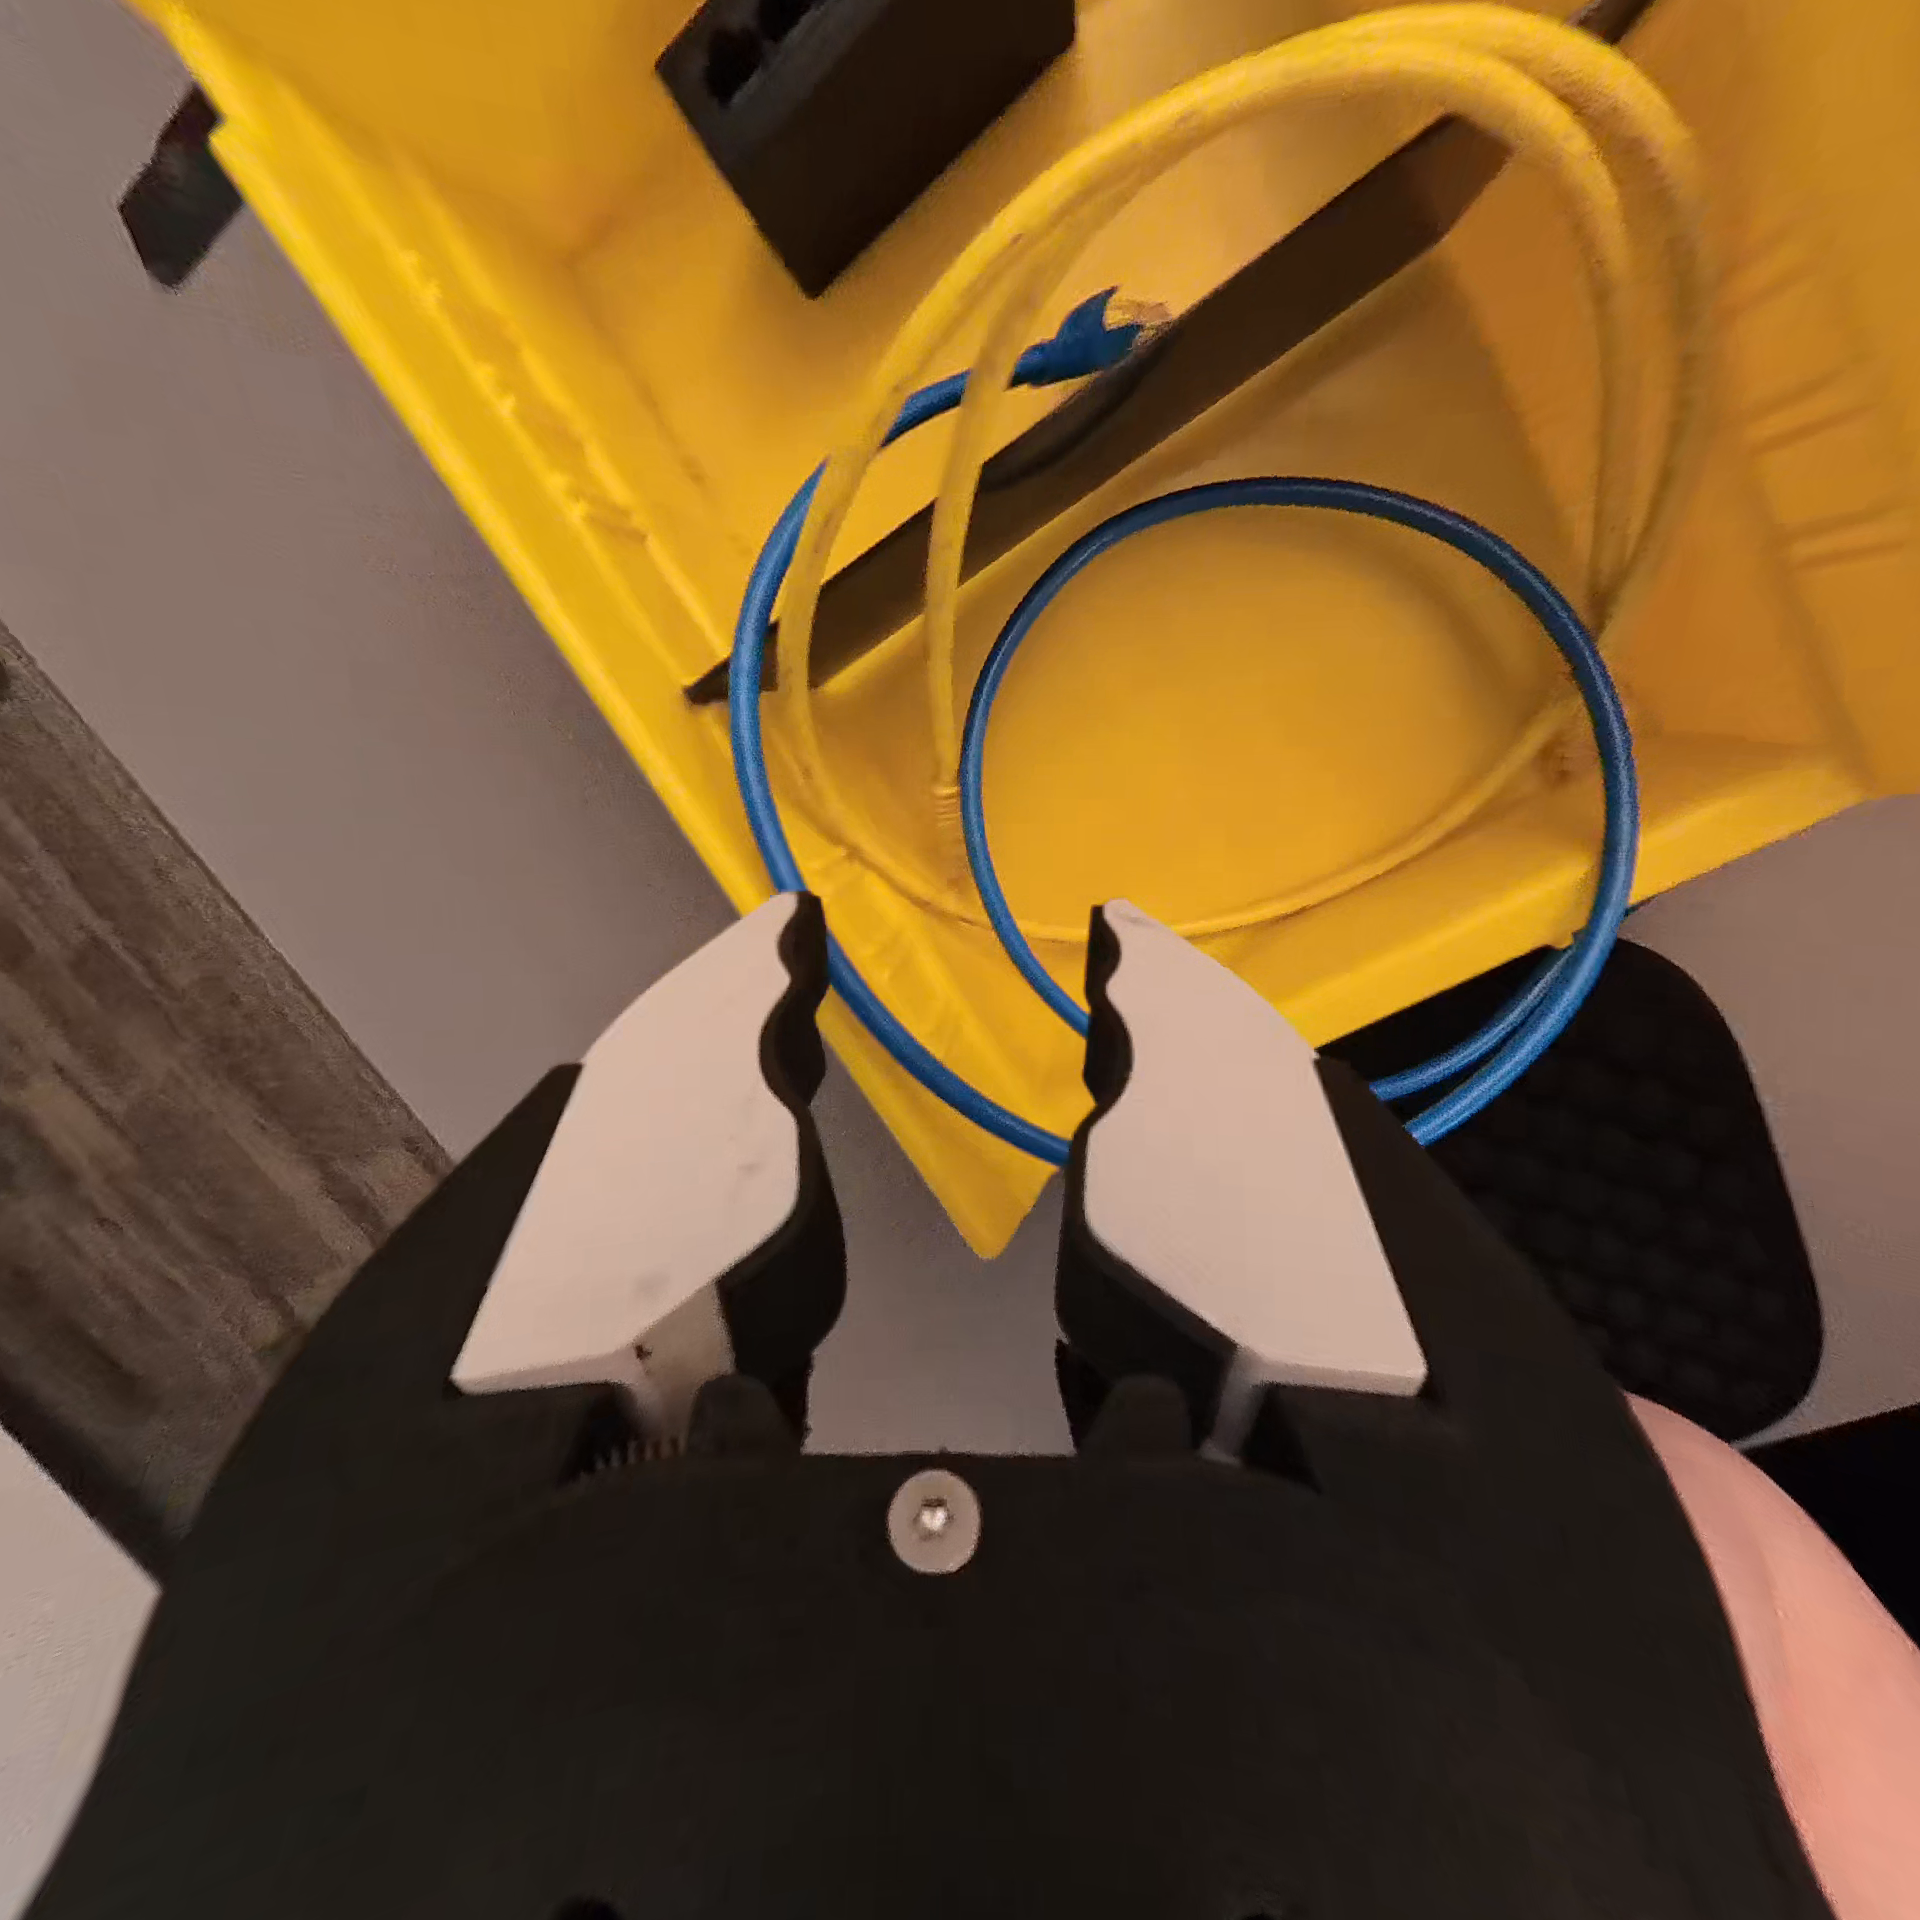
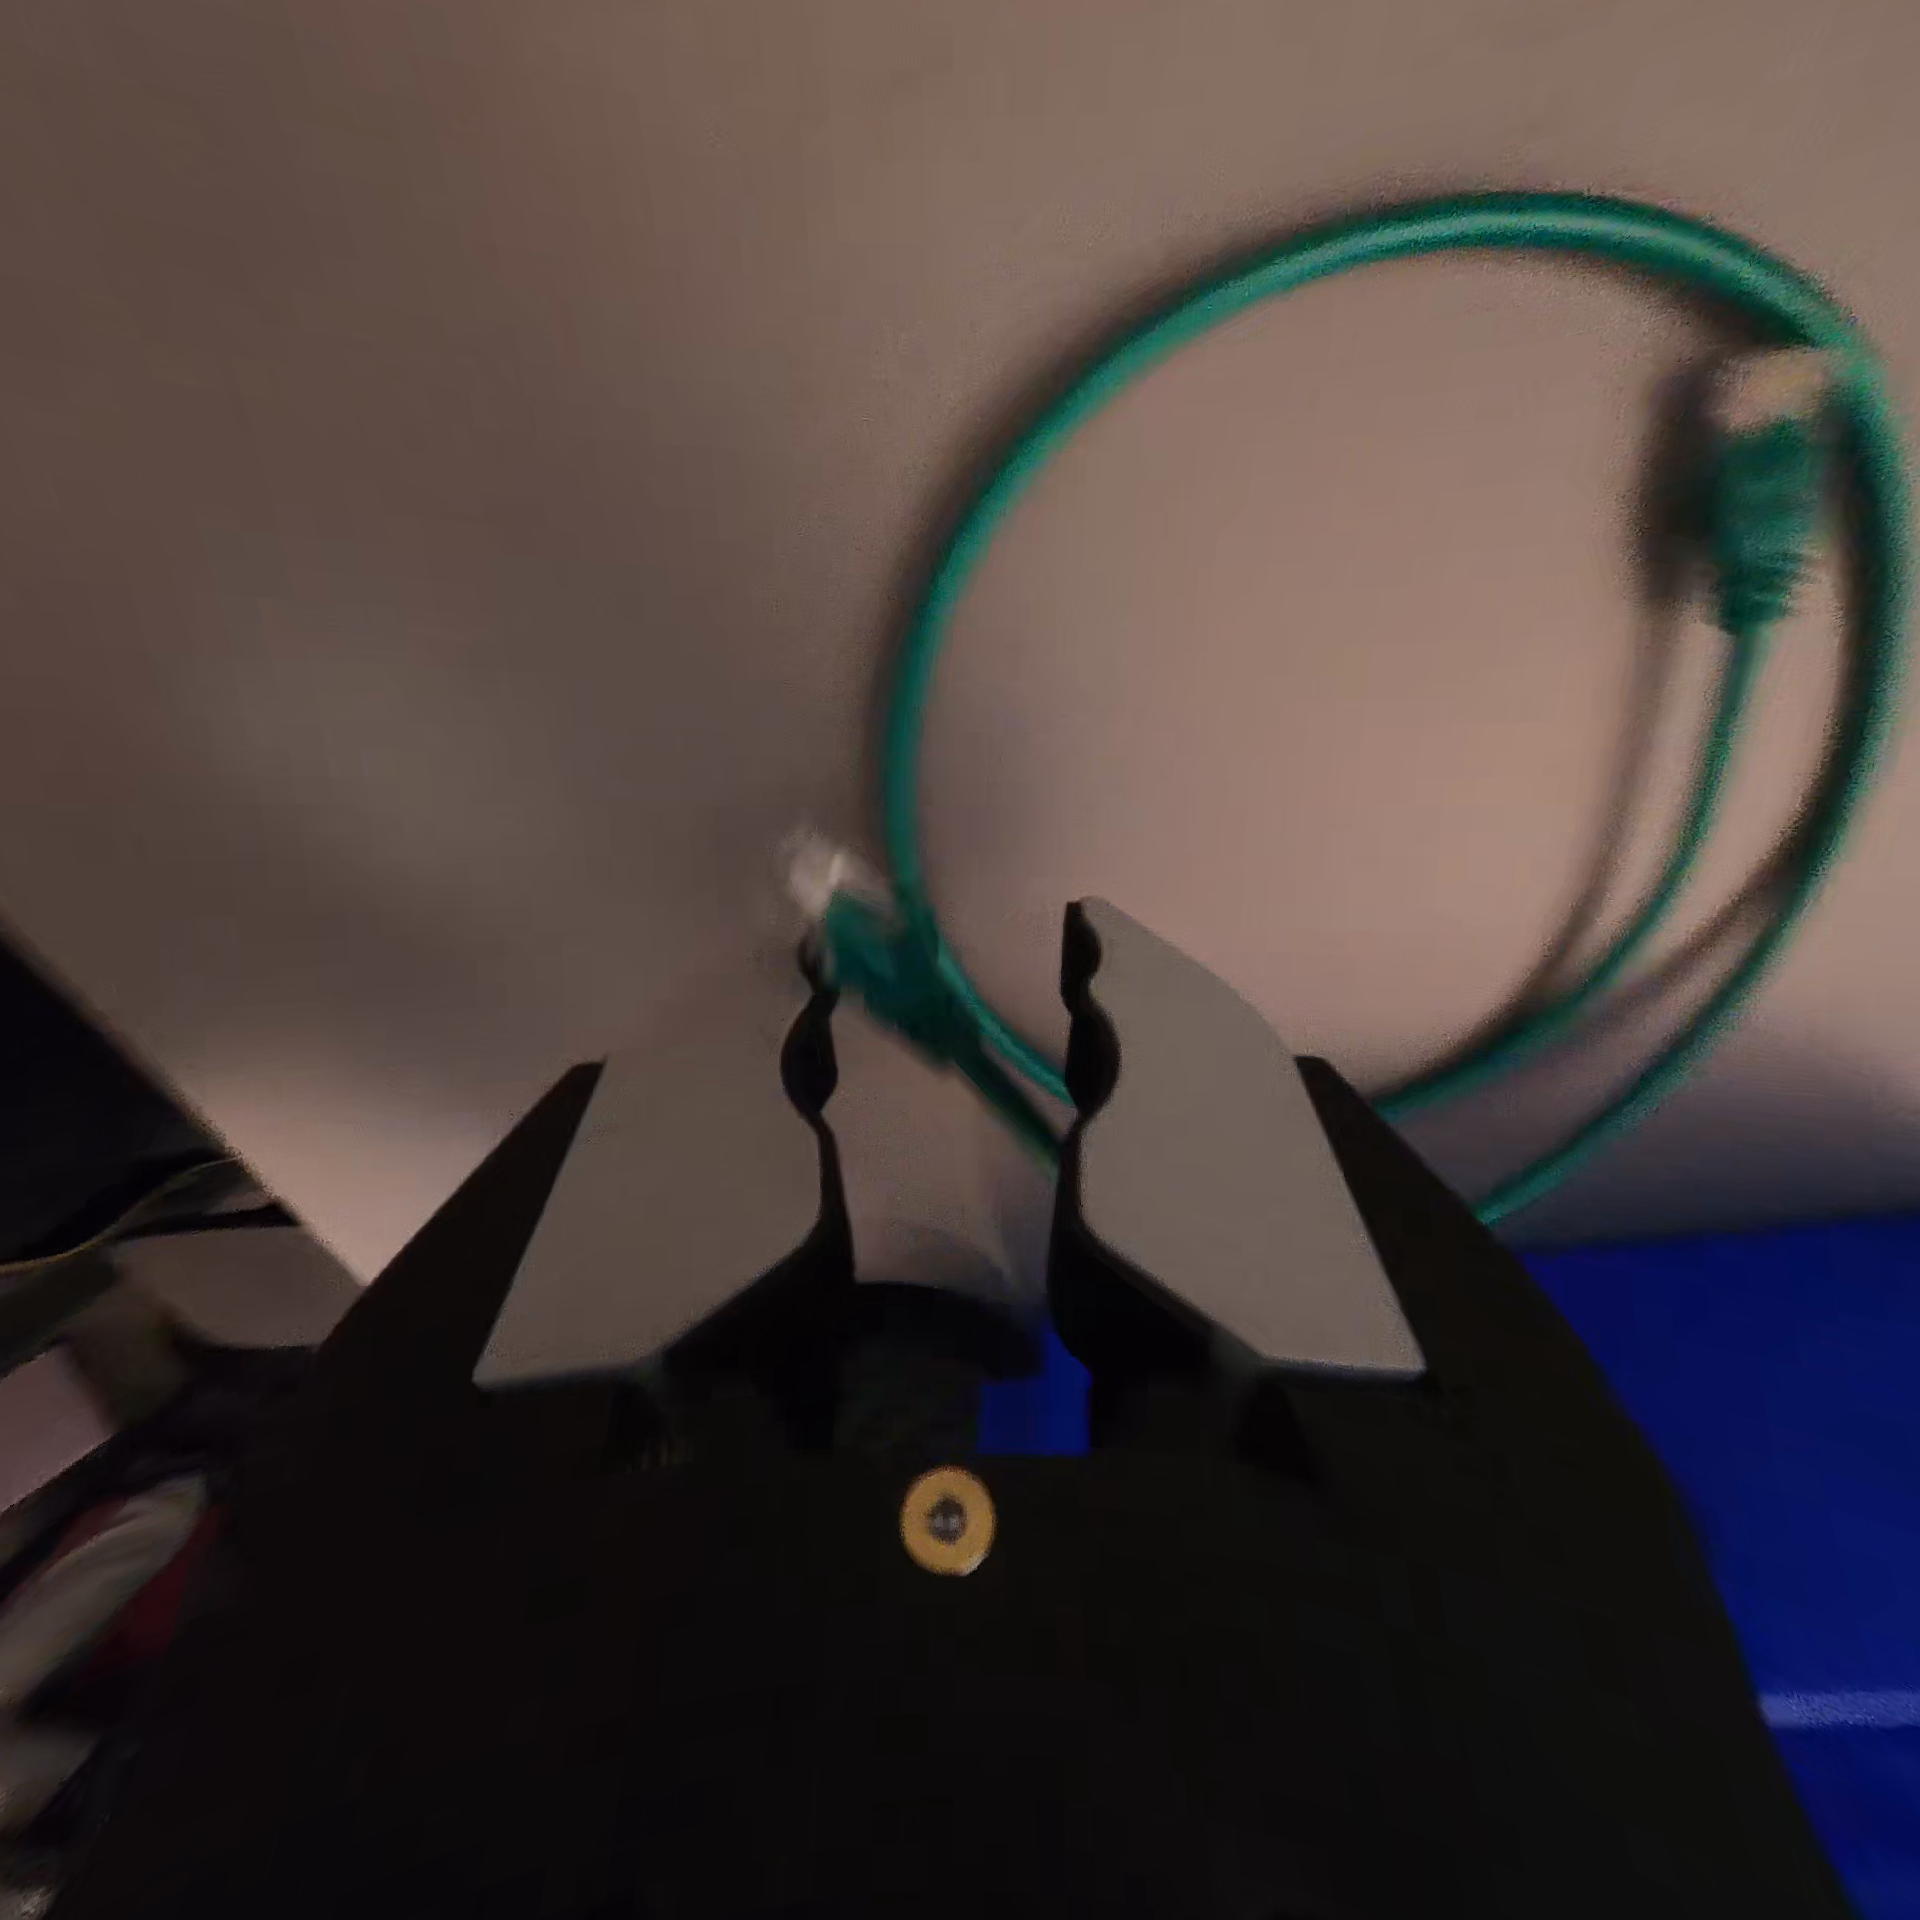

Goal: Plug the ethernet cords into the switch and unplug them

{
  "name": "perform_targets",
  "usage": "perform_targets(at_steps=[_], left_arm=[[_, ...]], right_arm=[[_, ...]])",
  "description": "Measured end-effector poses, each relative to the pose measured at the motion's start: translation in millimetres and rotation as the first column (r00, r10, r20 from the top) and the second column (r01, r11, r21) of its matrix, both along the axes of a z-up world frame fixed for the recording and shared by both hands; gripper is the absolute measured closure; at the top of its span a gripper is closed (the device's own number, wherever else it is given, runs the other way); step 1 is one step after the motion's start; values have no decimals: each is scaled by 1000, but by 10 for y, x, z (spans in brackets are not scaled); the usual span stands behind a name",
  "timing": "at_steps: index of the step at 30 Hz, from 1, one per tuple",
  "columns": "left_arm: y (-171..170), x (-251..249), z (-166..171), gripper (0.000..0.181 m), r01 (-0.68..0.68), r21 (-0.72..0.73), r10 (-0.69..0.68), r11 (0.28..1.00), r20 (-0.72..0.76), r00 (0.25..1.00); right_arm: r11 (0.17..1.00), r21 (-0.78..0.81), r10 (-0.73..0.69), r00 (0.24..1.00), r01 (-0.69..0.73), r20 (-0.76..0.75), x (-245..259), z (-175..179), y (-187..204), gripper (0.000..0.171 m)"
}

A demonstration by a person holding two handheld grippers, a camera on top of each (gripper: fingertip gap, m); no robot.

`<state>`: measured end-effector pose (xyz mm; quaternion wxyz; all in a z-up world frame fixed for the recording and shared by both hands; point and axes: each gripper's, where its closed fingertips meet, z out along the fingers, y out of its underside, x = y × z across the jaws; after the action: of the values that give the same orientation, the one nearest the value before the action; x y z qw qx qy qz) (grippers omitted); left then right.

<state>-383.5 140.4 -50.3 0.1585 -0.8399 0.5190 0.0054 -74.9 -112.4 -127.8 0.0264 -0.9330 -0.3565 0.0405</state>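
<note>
In the left wrist view a black switch (image 1: 862,114) with open ports sits at the top on a yellow tray (image 1: 1247,748). A coiled blue ethernet cord (image 1: 1288,488) and a coiled yellow cord (image 1: 1351,83) lie in the tray; the blue plug (image 1: 1086,338) rests by a dark slot. My left gripper (image 1: 951,914) is open and empty, its fingertips above the blue coil's near edge. In the right wrist view a coiled green cord (image 2: 935,582) lies on the pale table, one plug (image 2: 868,940) just ahead of my open, empty right gripper (image 2: 940,935), the other plug (image 2: 1766,499) far right.
A black textured pad (image 1: 1621,1195) lies beside the tray's near right corner. Grey wood flooring (image 1: 135,1039) shows past the table edge at left. A blue surface (image 2: 1714,1455) lies at lower right in the right wrist view, and dark clutter (image 2: 125,1247) at its left edge. My right fingertips sit around 40 centimetres from my left ones.
</note>
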Motion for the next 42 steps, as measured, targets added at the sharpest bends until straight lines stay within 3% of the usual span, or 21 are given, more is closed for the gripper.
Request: perform_targets(at_steps=[2,5,11,14,19,23,27,32,39,42], left_arm=[[5,-97,-13,134,-26,-2,26,1000,-22,999],[-35,-229,7,131,-79,-11,79,997,-29,996],[-52,-315,-94,126,-177,-107,177,978,-10,984],[68,-424,-204,122,-242,-100,234,965,-85,968],[88,-451,-199,144,-261,-116,253,958,-75,964],[167,-432,42,170,-272,9,272,962,-22,962],[250,-384,389,174,-281,175,275,943,59,960],[297,-270,1103,176,-359,399,241,844,317,917],[-141,-35,1935,176,-363,570,-19,737,554,832],[-442,216,2139,176,-307,600,-164,738,602,781]], right_arm=[[1000,1,30,998,-30,-55,-214,3,-67,129],[979,175,117,991,-104,-67,-535,148,61,127],[852,474,273,961,-223,-39,-1075,573,332,134],[845,483,297,953,-231,-63,-1178,627,330,134],[846,484,294,953,-223,-74,-1138,645,327,136],[850,487,274,958,-201,-83,-1064,643,333,137],[849,490,263,962,-197,-69,-1004,626,324,139],[836,512,264,963,-198,-60,-1000,657,330,139],[756,629,279,958,-180,-61,-1106,891,438,138],[626,763,320,945,-159,-66,-1313,1166,551,114]])
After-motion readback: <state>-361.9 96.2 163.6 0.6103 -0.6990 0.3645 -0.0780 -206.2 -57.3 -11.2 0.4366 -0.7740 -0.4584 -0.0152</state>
